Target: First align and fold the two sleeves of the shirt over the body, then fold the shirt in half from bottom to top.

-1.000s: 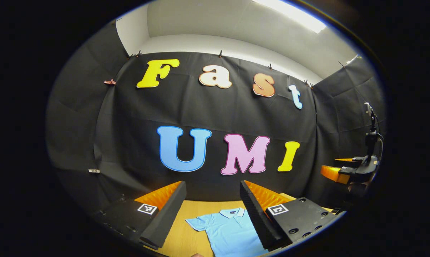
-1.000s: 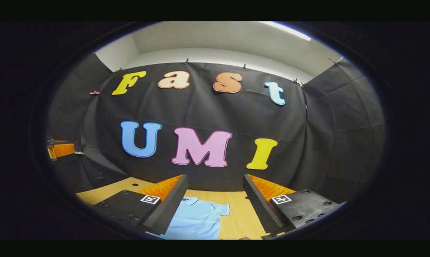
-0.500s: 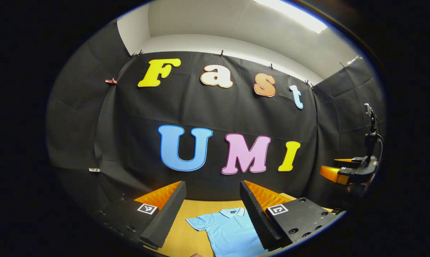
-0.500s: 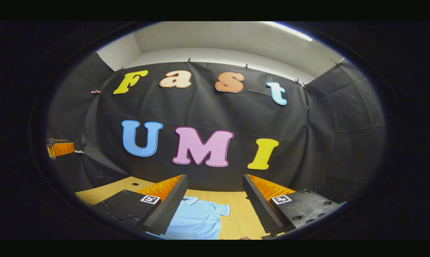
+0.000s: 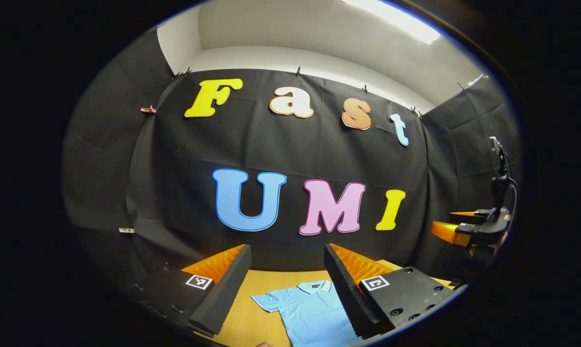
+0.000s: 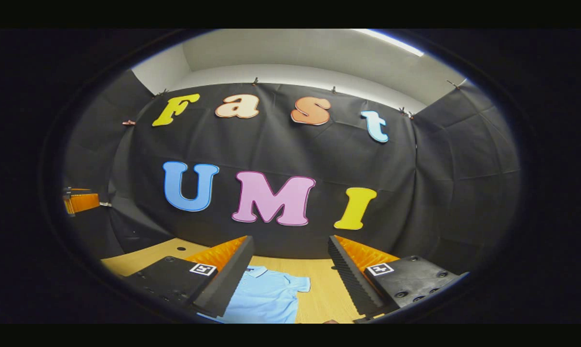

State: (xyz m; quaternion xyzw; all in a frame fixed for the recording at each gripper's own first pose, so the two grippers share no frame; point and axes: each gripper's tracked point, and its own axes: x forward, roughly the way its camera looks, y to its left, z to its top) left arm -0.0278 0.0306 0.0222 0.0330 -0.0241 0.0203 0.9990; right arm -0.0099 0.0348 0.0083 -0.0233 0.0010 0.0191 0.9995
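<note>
L hand-held gripper (image 5: 286, 284): fingers spread wide apart, nothing between them, held up off the desk (image 5: 242, 323) and aimed at the booth wall. Below and ahead of it, seen through the gap, lies the light-blue polo shirt (image 5: 309, 313), flat on the desk, front up. Collar (image 5: 314, 287) is at the far end, hem toward the near edge and cut off, so the long axis runs near-to-far, roughly along the gripper's aim. Shirt's sleeve on this side (image 5: 267, 301) sticks out sideways, unfolded.

R hand-held gripper (image 6: 290, 274): also wide apart and empty, also raised. Here the polo shirt (image 6: 266, 301) sits below, toward the L finger, other sleeve (image 6: 300, 284) spread out over bare desk (image 6: 324, 294) in the gap.

Far R in the left gripper view, the R hand-held gripper shows again, held level and well apart from the shirt.

Judgement: nothing folded yet. Each gripper is about equally near its own-side sleeve; both need to drop down-fwd, so sleeve fold is likely the first step.
</note>
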